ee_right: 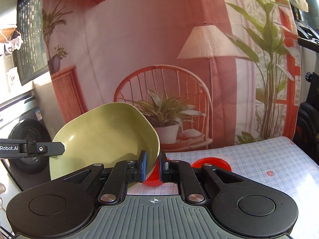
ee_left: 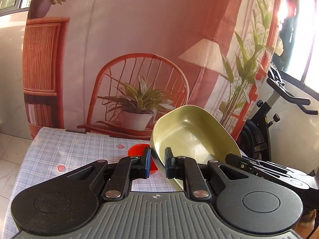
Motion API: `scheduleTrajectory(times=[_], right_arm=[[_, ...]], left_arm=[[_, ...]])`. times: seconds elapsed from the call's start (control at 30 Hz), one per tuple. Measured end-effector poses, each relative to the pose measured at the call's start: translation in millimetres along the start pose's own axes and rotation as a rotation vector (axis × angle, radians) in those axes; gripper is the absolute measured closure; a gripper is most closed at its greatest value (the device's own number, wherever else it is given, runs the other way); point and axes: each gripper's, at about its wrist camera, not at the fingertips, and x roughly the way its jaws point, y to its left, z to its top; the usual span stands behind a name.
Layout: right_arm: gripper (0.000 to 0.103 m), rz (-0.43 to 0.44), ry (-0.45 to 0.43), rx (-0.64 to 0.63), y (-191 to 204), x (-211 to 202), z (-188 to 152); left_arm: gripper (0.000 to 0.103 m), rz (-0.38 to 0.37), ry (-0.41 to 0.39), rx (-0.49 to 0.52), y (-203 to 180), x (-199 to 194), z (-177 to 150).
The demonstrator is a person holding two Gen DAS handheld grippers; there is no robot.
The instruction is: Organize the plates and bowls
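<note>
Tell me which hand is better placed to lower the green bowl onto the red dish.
Right, marginally. Left tongs and right tongs both pinch the green bowl, but the red dish lies just ahead of the right ones.

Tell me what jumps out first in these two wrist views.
A pale green bowl held tilted in the air between both grippers, the right gripper clamped on one rim and the left gripper on the opposite rim. Below it, a red dish sits on the checked tablecloth, before a printed backdrop.
</note>
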Motion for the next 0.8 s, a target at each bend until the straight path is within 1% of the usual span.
scheduleTrajectory(times=[0.1, 0.2, 0.37, 0.5, 0.6, 0.8], right_arm=[[0.092, 0.018, 0.016, -0.025, 11, 4, -6], [0.093, 0.022, 0.066, -0.021, 13, 9, -24], [0.093, 0.029, 0.177, -0.02, 14, 8, -66], [0.092, 0.042, 0.252, -0.034, 15, 1, -94], [0.092, 0.05, 0.293, -0.043, 15, -4, -109], [0.09, 0.075, 0.37, -0.011, 11, -14, -133]], left_arm=[[0.088, 0.01, 0.014, 0.0, 14, -8, -6], [0.088, 0.004, 0.074, -0.025, 27, -7, -27], [0.088, 0.014, 0.185, -0.079, 39, 3, -74], [0.088, 0.02, 0.249, -0.117, 48, 12, -98], [0.088, 0.029, 0.271, -0.106, 48, 13, -110], [0.088, 0.053, 0.301, -0.08, 47, 19, -126]])
